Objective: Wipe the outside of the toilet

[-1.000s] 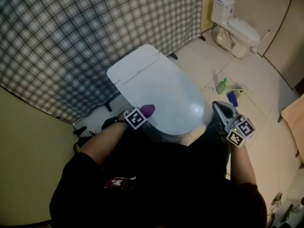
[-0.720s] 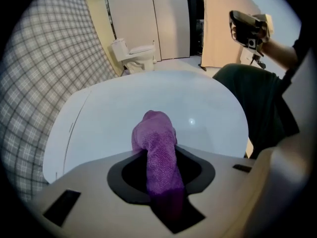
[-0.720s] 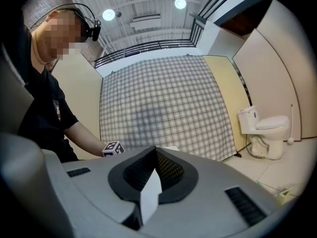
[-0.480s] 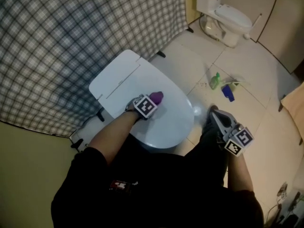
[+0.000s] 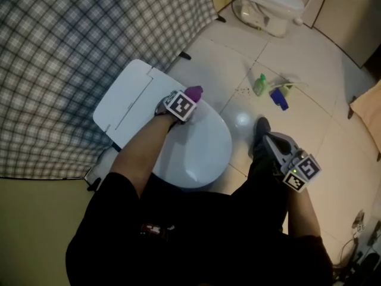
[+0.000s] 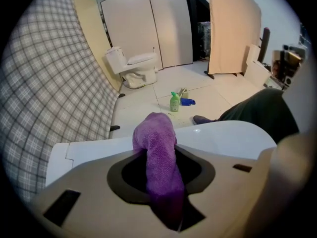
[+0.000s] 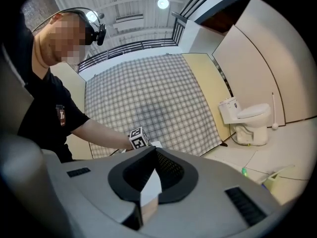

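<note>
A: Curtain (image 5: 77, 40) first: where did it hang?

B: Behind the near toilet (image 5: 209, 159) and off to its left. The checked curtain ran on past the tank (image 5: 128, 103) at the toilet's back.

A: And the left gripper (image 5: 189, 98)?

B: It was over the near toilet's closed lid (image 5: 193, 137), close to where the lid met the tank. Its jaws were clamped tight on a purple cloth (image 5: 194, 92), which stuck out past the tips in a thick roll. Whether the cloth actually pressed on the lid, I could not tell.

A: What lay to the right of the toilet?

B: Pale floor tiles (image 5: 315, 82). The person's dark shoe (image 5: 260, 127) stood just beside the bowl's right side. Farther out from the toilet, a green bottle (image 5: 259, 84) and a blue object (image 5: 278, 99) were near each other on the tiles. A second toilet (image 5: 268, 2) stood well apart beyond them.

A: The right gripper (image 5: 271, 140)?

B: Held to the right of the near toilet, apart from it, near the shoe. Its jaws were pressed together with nothing between them. Its own view looked across at the curtain and the person's left arm (image 7: 94, 130), with the marker cube (image 7: 139, 137) at the wrist end.
</note>
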